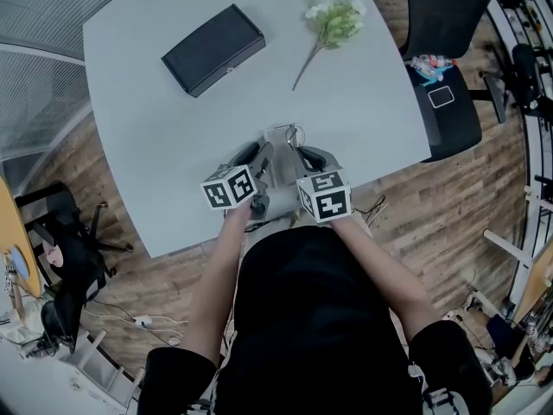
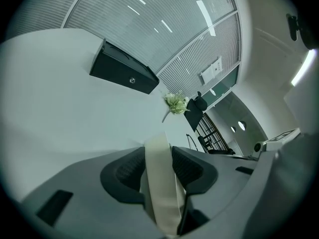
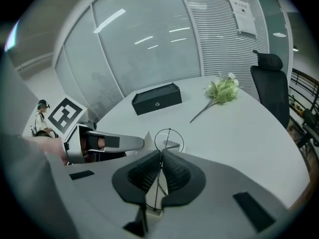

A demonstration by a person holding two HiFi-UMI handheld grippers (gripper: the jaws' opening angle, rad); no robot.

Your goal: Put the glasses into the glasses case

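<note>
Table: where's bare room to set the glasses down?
Free: the table's middle, between the black case, the flower sprig and the grippers; the right part nearer than the sprig. Crowded: near edge, where the left gripper, on a cream strip, meets the right gripper, on the wire glasses.

Person: black top [image 1: 302,318] with black short sleeves [image 1: 177,374], forearms bare. Left gripper [image 1: 252,156] and right gripper [image 1: 309,157] are the same build, with light grey moulded shells [image 2: 75,183] and rounded edges. Each carries a cube with black-and-white square markers on its faces: left cube [image 1: 229,187], right cube [image 1: 324,195]. Pads [image 3: 143,174] are black and ribbed, narrowing toward the tips, and sit in a black surround. Dark rectangular slots [image 3: 253,210] are sunk into the grey either side of the pads.
</note>
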